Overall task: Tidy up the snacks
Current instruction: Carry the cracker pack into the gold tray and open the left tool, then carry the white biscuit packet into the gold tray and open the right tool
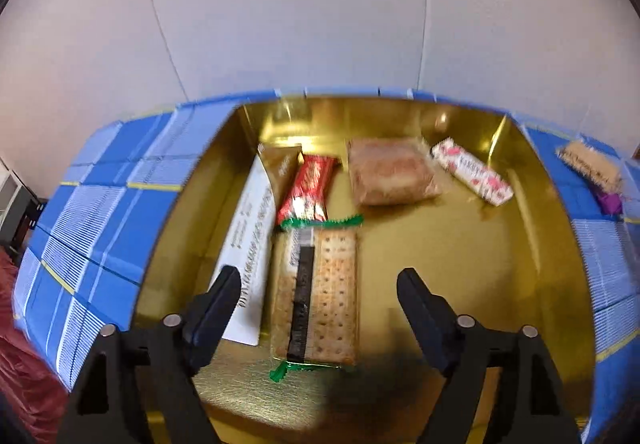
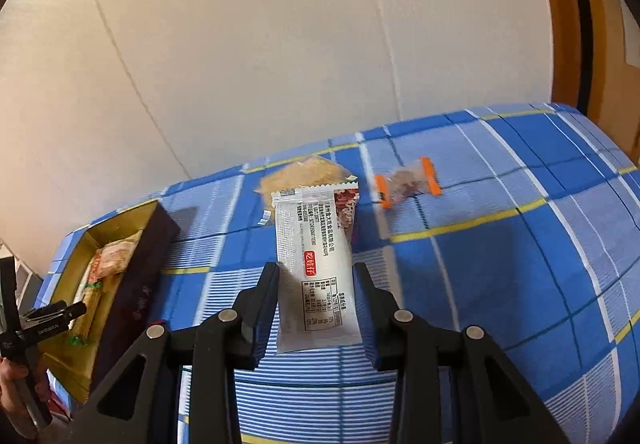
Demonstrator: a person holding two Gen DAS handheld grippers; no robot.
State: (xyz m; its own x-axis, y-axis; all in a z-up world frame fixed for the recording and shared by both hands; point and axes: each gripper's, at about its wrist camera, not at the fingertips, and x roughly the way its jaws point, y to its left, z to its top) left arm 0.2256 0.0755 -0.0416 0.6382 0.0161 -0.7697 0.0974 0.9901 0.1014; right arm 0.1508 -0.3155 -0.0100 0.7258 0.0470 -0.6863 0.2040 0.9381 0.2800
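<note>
I keep the gold box [image 1: 472, 284] flat on the blue checked cloth [image 2: 500, 244], so packets go in side by side. My left gripper [image 1: 320, 288] stands open above the cracker pack [image 1: 324, 292], not touching it, which lies in the box near the red bar [image 1: 306, 189]. My right gripper [image 2: 316, 280] is closed on the white packet [image 2: 316, 268], lifted over the cloth for carrying to the box. The orange candy [image 2: 408, 183] waits behind on the cloth

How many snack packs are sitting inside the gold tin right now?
6, by the left wrist view: a white pack along the left wall, a brown one, a red bar, a cracker pack in front, a tan pastry and a pink-and-white bar at the back. More may be hidden underneath.
</note>
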